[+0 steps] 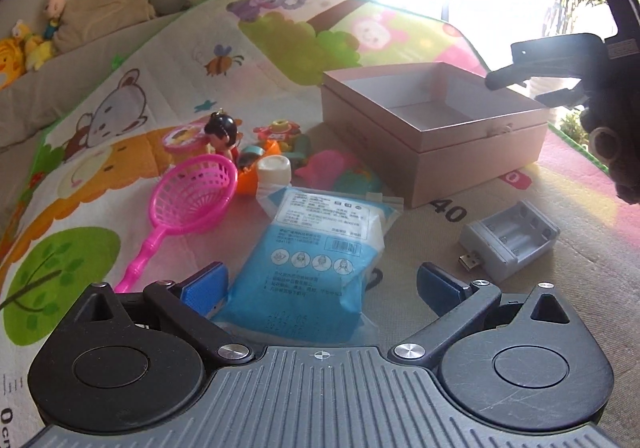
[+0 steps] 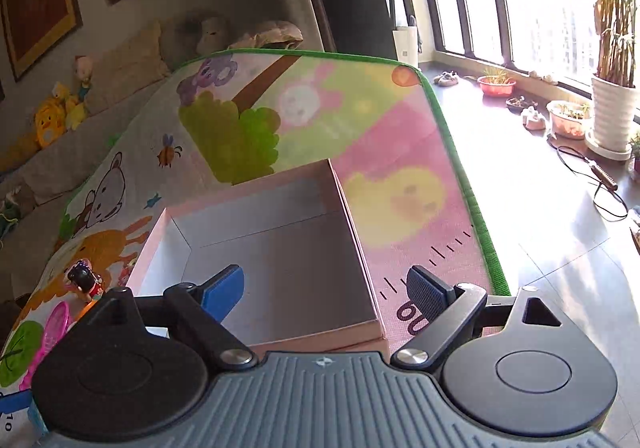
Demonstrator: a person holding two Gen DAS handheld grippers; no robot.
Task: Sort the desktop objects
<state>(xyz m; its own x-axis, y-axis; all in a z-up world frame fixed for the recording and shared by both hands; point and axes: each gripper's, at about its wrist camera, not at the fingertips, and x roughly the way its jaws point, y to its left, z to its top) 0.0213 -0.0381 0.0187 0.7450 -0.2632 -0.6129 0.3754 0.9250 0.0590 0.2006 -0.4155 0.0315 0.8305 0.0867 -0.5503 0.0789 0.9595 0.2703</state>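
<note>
My left gripper (image 1: 322,286) is open, its blue pads on either side of the near end of a blue mask pack (image 1: 320,260) lying on the play mat. A pink toy net (image 1: 188,199), a doll figure (image 1: 221,133), a white cap (image 1: 274,170), small colourful toys (image 1: 280,135) and a grey battery charger (image 1: 510,238) lie around it. An open, empty pink box (image 1: 436,127) stands behind. My right gripper (image 2: 324,294) is open and empty, hovering above that box (image 2: 280,248); it also shows in the left wrist view (image 1: 560,79).
The cartoon play mat (image 2: 400,167) has a green edge on the right, with dark floor, plant pots (image 2: 612,115) and a cable beyond. A sofa with plush toys (image 1: 24,47) and cushions lies behind on the left.
</note>
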